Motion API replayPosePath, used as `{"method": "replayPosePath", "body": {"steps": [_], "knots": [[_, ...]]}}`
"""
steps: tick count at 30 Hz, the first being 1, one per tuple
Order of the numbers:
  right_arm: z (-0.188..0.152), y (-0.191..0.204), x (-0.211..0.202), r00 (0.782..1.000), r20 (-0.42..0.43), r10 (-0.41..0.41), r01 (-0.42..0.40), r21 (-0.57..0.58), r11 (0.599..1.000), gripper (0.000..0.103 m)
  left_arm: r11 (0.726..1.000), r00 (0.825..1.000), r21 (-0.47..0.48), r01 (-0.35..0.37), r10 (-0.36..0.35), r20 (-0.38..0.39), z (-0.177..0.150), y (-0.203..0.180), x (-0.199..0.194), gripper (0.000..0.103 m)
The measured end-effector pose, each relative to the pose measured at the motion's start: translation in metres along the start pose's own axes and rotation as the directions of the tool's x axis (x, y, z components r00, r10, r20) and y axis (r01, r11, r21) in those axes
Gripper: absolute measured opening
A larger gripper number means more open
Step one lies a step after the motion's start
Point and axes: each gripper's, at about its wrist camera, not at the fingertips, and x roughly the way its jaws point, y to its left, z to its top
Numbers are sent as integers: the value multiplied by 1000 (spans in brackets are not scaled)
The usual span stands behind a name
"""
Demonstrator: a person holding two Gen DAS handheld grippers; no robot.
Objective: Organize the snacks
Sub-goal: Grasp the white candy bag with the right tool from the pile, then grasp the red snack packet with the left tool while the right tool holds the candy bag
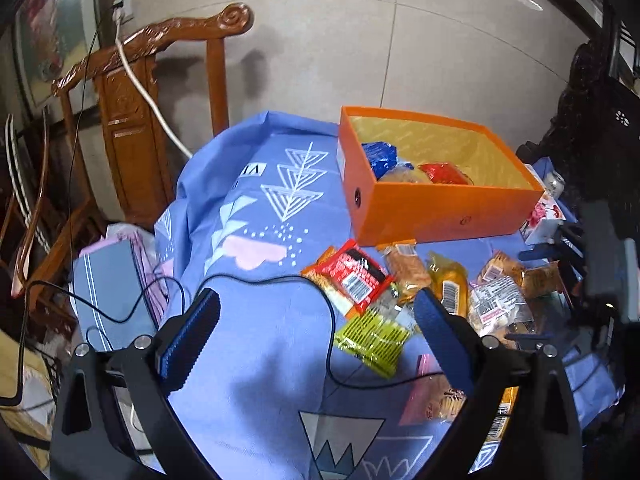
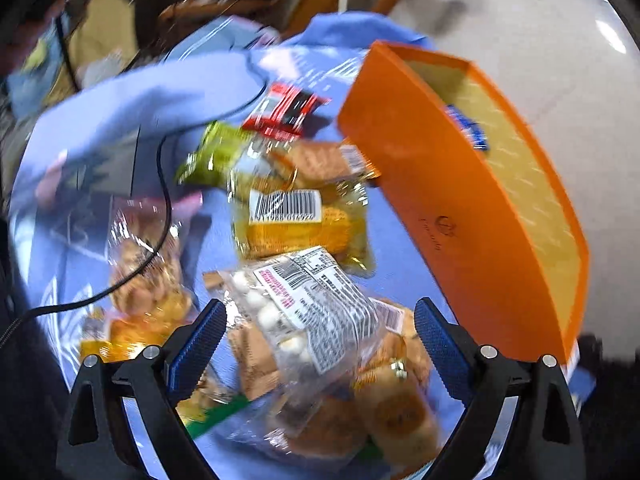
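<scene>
We see a table under a blue cloth (image 1: pixel 256 392), with an orange box (image 1: pixel 444 210) standing near its far right corner, open at the top; inside, at its left end, lie a blue packet (image 1: pixel 380 156), a red packet (image 1: pixel 444 172) and a yellowish one between them. The loose snacks lie in a heap on the cloth just in front of the box, toward the right edge: a red-and-black packet (image 1: pixel 352 276) nearest the box's left front corner, a green packet (image 1: pixel 374 340) in front of it, a yellow packet (image 1: pixel 450 286) with a barcode to their right, and a clear bag (image 1: pixel 496 306) with a white label further right. A black cable (image 1: pixel 260 280) runs across the cloth and under the heap's near side. Our left gripper (image 1: pixel 316 338) hangs over the cloth with its jaws spread wide and nothing between them; its right finger stands over the heap's edge. Our right gripper (image 2: pixel 318 344) points down at the heap, jaws wide apart, with the clear bag (image 2: pixel 316 308) lying below and between the fingers, not pinched. This view is blurred. A carved wooden chair (image 1: pixel 132 120) stands beyond the table's far left corner
</scene>
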Motion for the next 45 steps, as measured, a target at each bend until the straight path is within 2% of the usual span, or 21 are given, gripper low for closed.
{"method": "replayPosePath", "body": {"steps": [5,7,10,11,13,15,19,21,23,28,31,37,39,42,45], "knots": [[12,10,24,996,-71,60,-69,-135,988,93,1000,999,26,-1,2,-33,-6,-10,7,96],[14,14,34,991,-109,76,-93,-164,982,69,999,999,41,0,1,-37,-6,-15,9,96],[13,16,33,990,-108,86,-102,-154,983,50,999,998,45,13,-11,-56,-8,-18,14,96],[12,17,30,993,-102,67,-82,-152,985,43,999,998,46,12,-9,-61,-8,-18,16,96],[8,18,21,995,-91,45,-56,-121,991,39,999,997,44,12,-9,-75,-9,-18,20,96],[1,13,8,996,-72,54,-58,-60,997,38,999,997,44,12,-8,-81,-9,-17,22,96],[-19,-4,-23,997,5,79,-78,173,982,36,999,996,45,-9,13,-86,-9,-13,28,96],[-30,-16,-42,994,71,81,-99,318,943,36,999,995,39,-14,18,-98,-9,-10,33,96],[-43,-25,-60,988,137,72,-127,446,886,36,999,994,42,-11,16,-104,-8,-10,38,96],[-64,-31,-89,972,234,2,-154,634,758,37,998,990,60,-14,22,-138,-2,-20,61,96],[-65,-26,-92,968,246,-43,-142,685,715,37,1000,983,-5,2,-3,-186,9,-25,89,96],[-69,-25,-88,965,253,-67,-159,769,619,37,990,958,-94,-106,76,-277,29,-42,150,96],[-70,-23,-87,966,250,-67,-159,778,608,37,987,950,-101,-128,92,-299,32,-49,166,96],[-69,-21,-86,967,242,-72,-149,776,613,37,984,935,-81,-161,126,-332,30,-58,186,96],[-69,-23,-85,969,235,-73,-142,779,611,37,980,923,-96,-173,127,-363,23,-58,198,95]]}}
